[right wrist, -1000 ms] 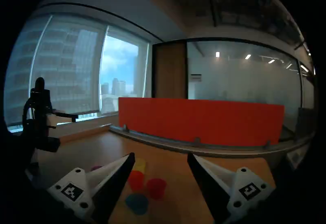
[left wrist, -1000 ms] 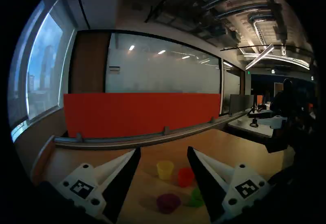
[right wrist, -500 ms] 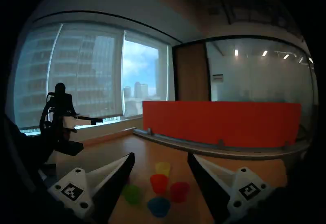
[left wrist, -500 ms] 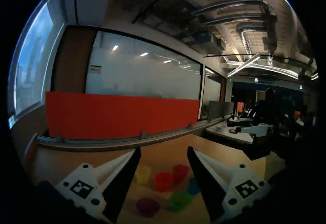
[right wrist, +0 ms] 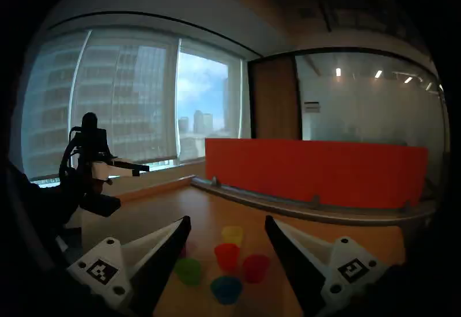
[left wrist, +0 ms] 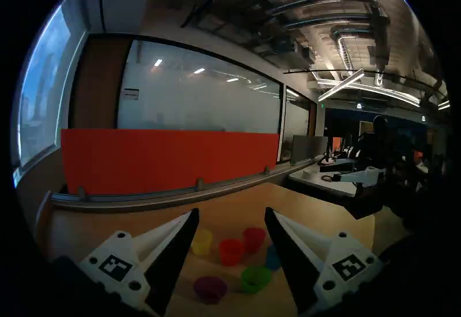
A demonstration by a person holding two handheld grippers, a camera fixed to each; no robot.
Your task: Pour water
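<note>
In the left gripper view, the left gripper [left wrist: 230, 214] is hovering wide open and empty. Its fingers are framing the cups at bottom centre: yellow cup [left wrist: 201, 242], purple cup [left wrist: 209, 289], orange cup [left wrist: 230, 252], red cup [left wrist: 253, 239], green cup [left wrist: 253, 278] and blue cup [left wrist: 272, 257], all standing upright and close together on the wooden table [left wrist: 109, 233]. In the right gripper view, the right gripper [right wrist: 226, 220] is likewise gaping and gripping nothing, aiming at the same cluster. Both are probably hanging back to choose a cup. I cannot tell whether any of them is holding water.
</note>
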